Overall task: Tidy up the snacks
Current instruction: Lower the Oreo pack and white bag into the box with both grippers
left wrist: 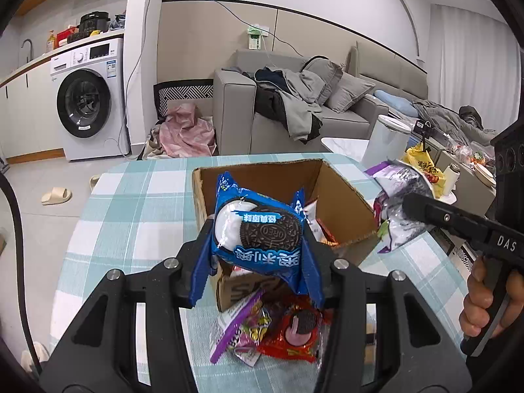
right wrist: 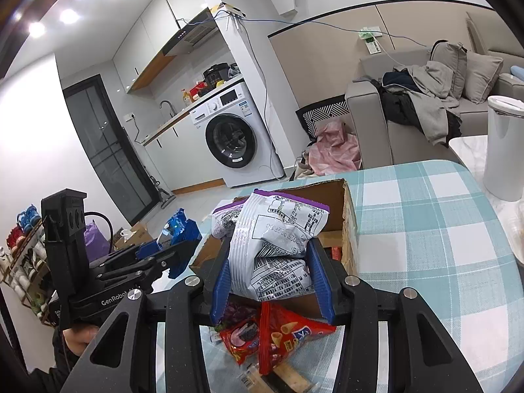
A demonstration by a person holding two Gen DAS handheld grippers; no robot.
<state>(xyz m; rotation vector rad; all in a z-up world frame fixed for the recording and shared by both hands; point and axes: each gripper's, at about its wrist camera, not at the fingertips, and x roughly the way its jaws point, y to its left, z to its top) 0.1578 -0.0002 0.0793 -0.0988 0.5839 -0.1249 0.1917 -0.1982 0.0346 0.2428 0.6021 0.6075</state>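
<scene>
The left wrist view shows the left hand-held gripper (left wrist: pixel 258 249) clamped on a blue Oreo cookie packet (left wrist: pixel 260 229), its 2 blue fingers (left wrist: pixel 201 268) pressing the packet's sides, held above the near edge of the open brown cardboard box (left wrist: pixel 340 196). "OREO" reads upside down on the printed cookie, with white Chinese characters beneath. Only this view looks into the box, where a few packets lie at the bottom. To the right, the black body of the other tool carries the letters "DAS".

The right wrist view shows the right hand-held gripper (right wrist: pixel 271 278) clamped on a crumpled white and purple snack bag (right wrist: pixel 275 245), held over the box's near side; its back panel of small black print and a barcode is too fine to read. Only here does "GenRobot" show on the left tool's handle.

Both views show a red cookie packet (left wrist: pixel 294 337) on the teal and white checked table (right wrist: pixel 425 229), near the box; the right view adds a red bag of cone-shaped crisps (right wrist: pixel 288 337) touching it.
</scene>
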